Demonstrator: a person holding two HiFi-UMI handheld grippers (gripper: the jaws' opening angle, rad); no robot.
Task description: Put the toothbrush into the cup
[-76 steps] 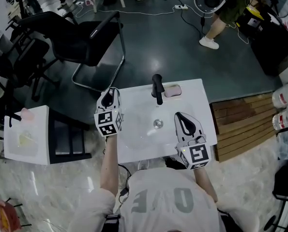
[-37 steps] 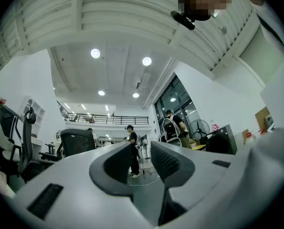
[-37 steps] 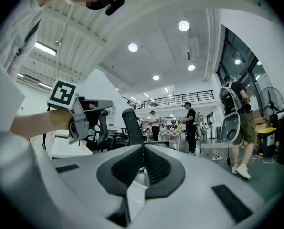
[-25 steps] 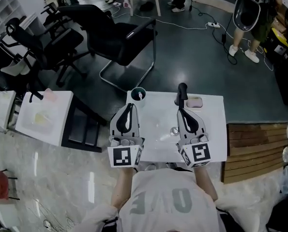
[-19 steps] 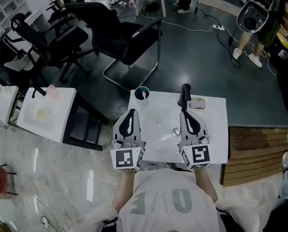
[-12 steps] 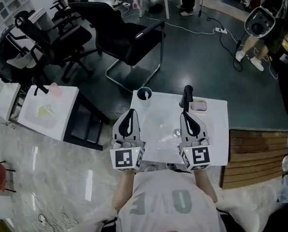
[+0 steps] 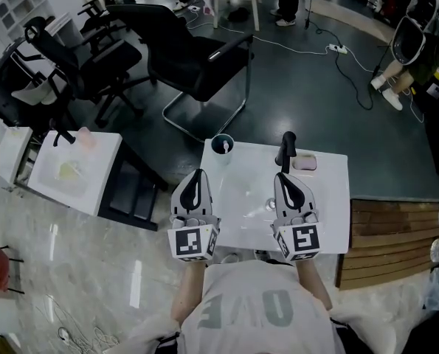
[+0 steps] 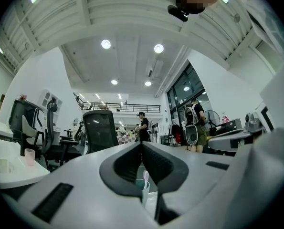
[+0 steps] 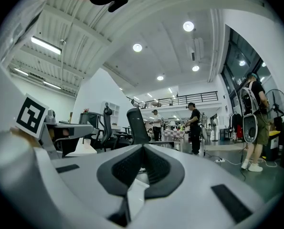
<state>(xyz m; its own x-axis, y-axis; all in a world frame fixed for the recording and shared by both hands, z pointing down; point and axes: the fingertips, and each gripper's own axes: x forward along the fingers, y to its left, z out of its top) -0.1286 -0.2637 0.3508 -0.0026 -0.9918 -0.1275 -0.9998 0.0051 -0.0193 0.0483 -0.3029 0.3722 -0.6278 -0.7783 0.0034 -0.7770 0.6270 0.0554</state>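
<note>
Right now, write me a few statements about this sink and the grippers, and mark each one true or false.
1. The toothbrush stands in the cup. True.
2. The left gripper holds the toothbrush. False: its jaws are together with nothing between them.
3. The cup stands at the far left corner of the sink. True.
4. The right gripper is open. False: its jaws are together.
5. The soap lies left of the tap. False: it lies right of it.
</note>
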